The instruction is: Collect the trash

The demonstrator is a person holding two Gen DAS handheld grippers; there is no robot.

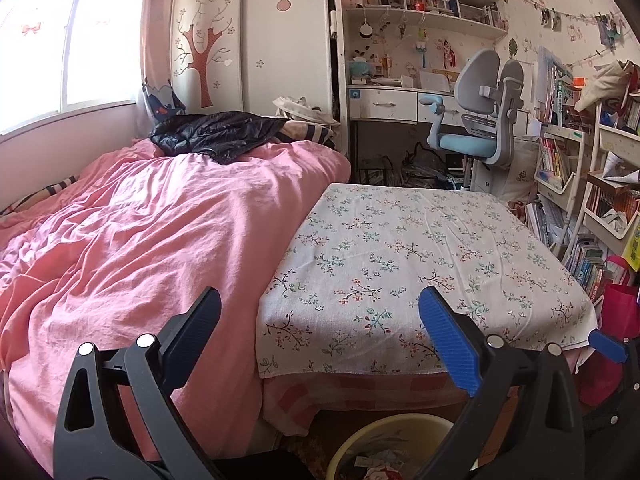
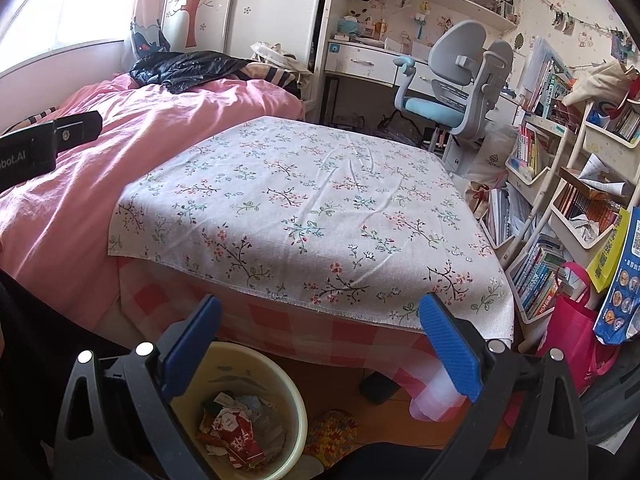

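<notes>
Two grippers were in my hands, both spread wide and holding nothing: my left gripper (image 1: 320,332) and my right gripper (image 2: 320,340). One yellow bin (image 2: 294,400) stood on the floor directly beneath them, at the foot of one table under a floral cloth (image 2: 304,200). Crumpled wrappers (image 2: 234,436), red and white, lay inside the bin; I could not count them. One pink duvet (image 1: 132,232) adjoined the table. One grey-blue chair (image 1: 476,112) stood beyond.

Bright daylight pours from a window (image 1: 60,40) at upper left, blown out to white glare. The pink bed (image 1: 140,232) is sunlit. Fisheye bending curves shelves (image 2: 580,184) at the right edge; corners fall dark.
</notes>
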